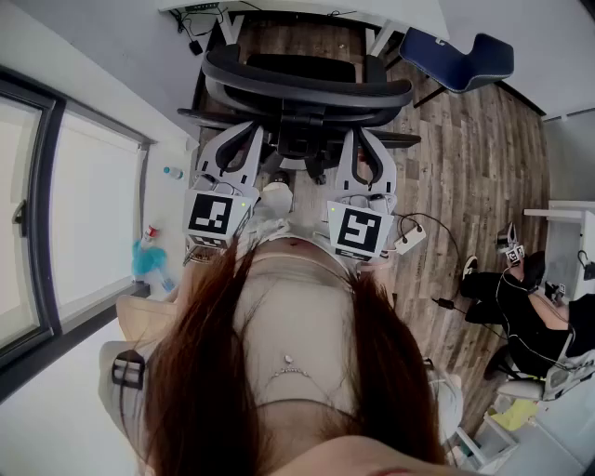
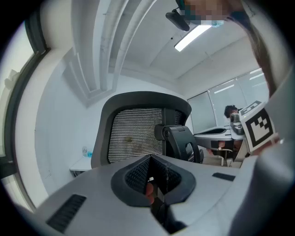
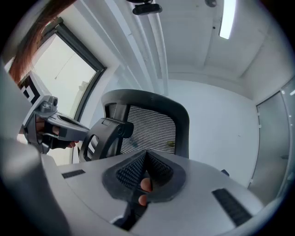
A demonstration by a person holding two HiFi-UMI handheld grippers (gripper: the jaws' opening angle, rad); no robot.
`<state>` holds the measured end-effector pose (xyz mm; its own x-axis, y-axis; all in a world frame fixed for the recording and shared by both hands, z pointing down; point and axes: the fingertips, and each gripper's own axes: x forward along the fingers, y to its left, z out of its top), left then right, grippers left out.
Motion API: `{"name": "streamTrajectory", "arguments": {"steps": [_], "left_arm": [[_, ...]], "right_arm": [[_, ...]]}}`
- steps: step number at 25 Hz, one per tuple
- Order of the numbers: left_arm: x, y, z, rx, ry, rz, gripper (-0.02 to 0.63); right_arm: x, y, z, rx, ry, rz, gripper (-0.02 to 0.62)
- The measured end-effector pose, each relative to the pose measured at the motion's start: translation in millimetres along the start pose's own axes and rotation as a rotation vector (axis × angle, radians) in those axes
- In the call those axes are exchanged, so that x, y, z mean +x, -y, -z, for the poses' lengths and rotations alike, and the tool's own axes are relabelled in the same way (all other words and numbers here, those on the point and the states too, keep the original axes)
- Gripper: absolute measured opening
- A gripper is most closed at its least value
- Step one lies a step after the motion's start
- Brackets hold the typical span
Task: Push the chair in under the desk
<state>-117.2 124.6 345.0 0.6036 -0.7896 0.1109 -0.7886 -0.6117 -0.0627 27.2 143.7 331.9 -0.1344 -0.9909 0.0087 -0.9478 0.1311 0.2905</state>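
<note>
Facing away from the wearer, the chair is seen in the head view with its seat turned toward the desk and its mesh back toward the two grippers. Its backrest runs crosswise, parallel to the desk edge. The chair stands just before the desk, and how far the seat reaches beneath it cannot be told.

The left gripper is held at the back of the chair on its left, the right gripper at the back on its right, with the chair's middle post between them. Contact with the backrest cannot be judged from above.

In the left gripper view the claw is seen pressed together, its dark ribbed pads meeting in a V, with no part of the chair between them. The right claw is likewise pressed together and holds nothing of the chair. Both views are tilted upward, so the curved frame and striped mesh of the backrest are shown upright against the ceiling, which the head view does not show. A black bracket on the chair's back is seen only here. A marker cube of the other gripper is caught beside the chair.

Only the head view shows the floor, a blue chair to the right of the chair, and a seated person well apart from it.
</note>
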Motion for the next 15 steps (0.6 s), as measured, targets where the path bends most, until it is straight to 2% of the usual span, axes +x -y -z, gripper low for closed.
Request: {"name": "streamTrajectory", "arguments": {"steps": [8, 15], "left_arm": [[0.6, -8.6, 2.9, 0.003, 0.016, -0.019, 0.005], [-2.6, -12.0, 4.8, -0.015, 0.019, -0.004, 0.006]], "right_arm": [[-0.7, 0.9, 3.1, -0.010, 0.001, 0.000, 0.025], [-0.3, -0.7, 5.2, -0.025, 0.003, -0.031, 0.026]]}}
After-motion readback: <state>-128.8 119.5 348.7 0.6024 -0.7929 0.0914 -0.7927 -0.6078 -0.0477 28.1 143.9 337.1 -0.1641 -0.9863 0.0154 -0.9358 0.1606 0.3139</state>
